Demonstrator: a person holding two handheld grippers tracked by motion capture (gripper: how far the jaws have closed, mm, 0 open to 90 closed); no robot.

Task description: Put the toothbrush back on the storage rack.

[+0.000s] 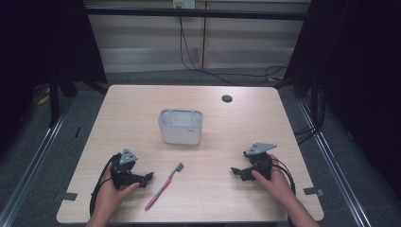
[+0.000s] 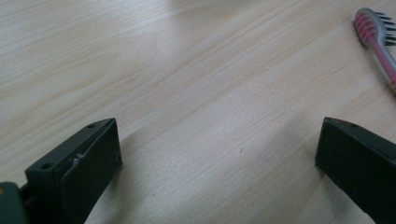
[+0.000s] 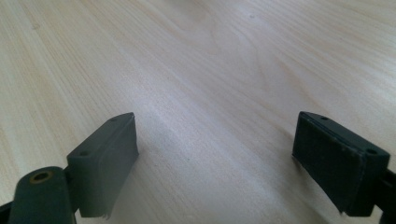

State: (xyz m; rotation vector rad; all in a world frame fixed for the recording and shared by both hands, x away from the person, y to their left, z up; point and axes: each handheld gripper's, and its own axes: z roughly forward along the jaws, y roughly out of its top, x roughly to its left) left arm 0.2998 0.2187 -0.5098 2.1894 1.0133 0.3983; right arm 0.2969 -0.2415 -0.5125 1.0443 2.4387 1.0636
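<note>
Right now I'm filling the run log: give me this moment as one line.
left gripper: open, empty | right gripper: open, empty | toothbrush: flat on table | white container: mid-table, untouched

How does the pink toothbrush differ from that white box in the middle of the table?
The toothbrush is thin, long and pink, lying flat on the table; the white box is squat, pale and stands upright with its top open. The toothbrush lies near the person's edge, close to the left tool; the box sits farther back, at the centre. Both rest on the table, and neither tool holds them.
</note>
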